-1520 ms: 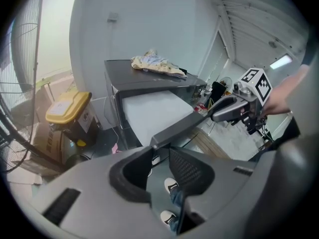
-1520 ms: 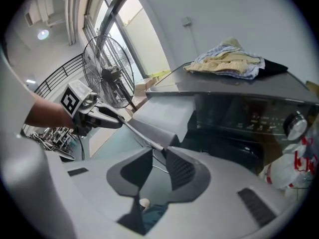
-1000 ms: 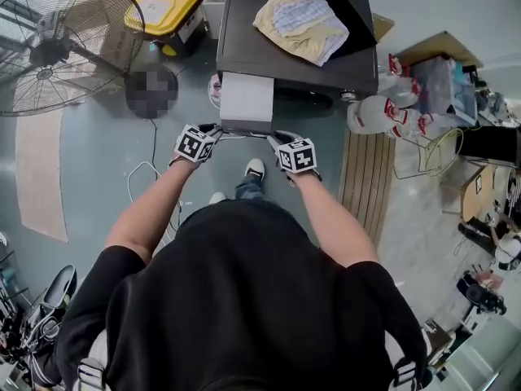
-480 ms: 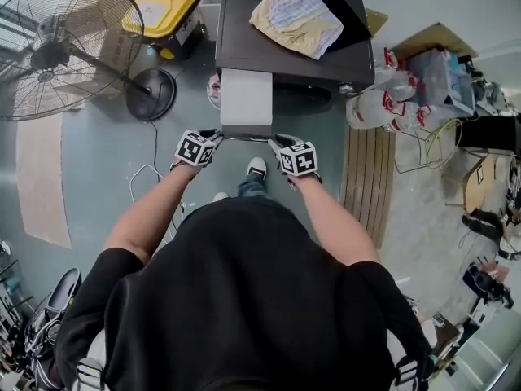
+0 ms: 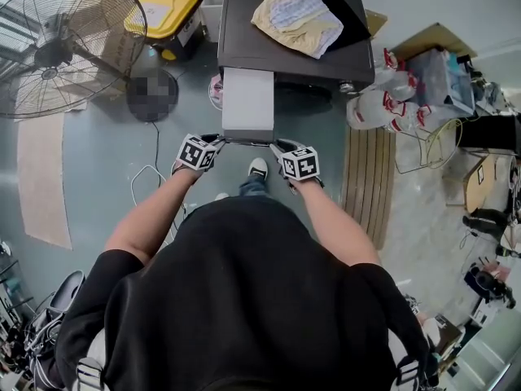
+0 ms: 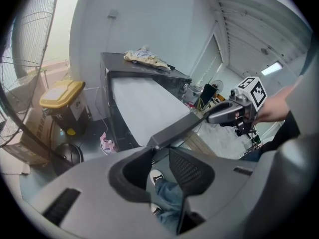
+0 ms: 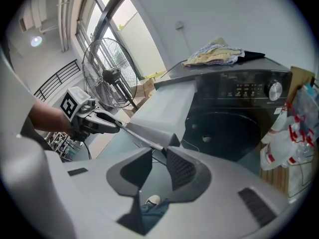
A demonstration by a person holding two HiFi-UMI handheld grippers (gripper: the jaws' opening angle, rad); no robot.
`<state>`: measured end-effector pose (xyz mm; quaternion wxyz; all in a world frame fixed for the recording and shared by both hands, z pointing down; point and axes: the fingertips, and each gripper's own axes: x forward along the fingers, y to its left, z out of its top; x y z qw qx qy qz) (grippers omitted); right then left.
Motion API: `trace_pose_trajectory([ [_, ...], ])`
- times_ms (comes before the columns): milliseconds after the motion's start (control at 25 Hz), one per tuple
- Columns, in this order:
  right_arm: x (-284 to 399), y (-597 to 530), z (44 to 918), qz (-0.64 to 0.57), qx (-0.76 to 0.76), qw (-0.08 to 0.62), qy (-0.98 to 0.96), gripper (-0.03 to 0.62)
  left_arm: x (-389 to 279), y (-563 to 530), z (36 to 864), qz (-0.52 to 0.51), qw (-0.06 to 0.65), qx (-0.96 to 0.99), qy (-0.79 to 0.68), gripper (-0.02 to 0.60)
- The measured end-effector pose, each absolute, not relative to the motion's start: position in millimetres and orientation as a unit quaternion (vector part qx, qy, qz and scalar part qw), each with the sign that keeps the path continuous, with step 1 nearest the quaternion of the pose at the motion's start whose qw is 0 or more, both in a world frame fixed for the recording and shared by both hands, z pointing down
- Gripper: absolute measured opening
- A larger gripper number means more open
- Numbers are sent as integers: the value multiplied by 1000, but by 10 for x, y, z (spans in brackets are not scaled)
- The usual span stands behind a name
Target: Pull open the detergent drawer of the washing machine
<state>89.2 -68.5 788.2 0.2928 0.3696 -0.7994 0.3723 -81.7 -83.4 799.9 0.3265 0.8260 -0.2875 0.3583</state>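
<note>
- The long, smooth, pale-grey plastic detergent drawer [image 5: 248, 100] juts out of the upper left of the boxy, glossy black washing machine [image 5: 236, 31], toward the person.
- Its dark grey front bar [image 6: 182, 126] runs across between the two tools.
- The left hand-held gripper [image 6: 160, 152] pinches the bar's left end between its dark jaws, whose inner pads are cross-hatched.
- The right hand-held gripper [image 7: 159, 156] clamps the bar's right corner the same way.
- A crumpled yellow-and-checked cloth [image 5: 299, 16] lies on the machine's flat top.
- A round silver knob [image 7: 273, 89] sits on the control panel above the round dark door [image 7: 224, 128].
- A wire-cage fan [image 5: 57, 43] stands on the floor at the left, near a yellow-lidded box [image 5: 167, 6].
</note>
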Motion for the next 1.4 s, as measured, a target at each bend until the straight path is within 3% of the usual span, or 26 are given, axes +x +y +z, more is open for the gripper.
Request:
trace_pose_trajectory([
  [1400, 877, -586, 8171, 383, 371, 288, -795, 107, -865, -752, 8228, 334, 374, 815, -291, 132],
])
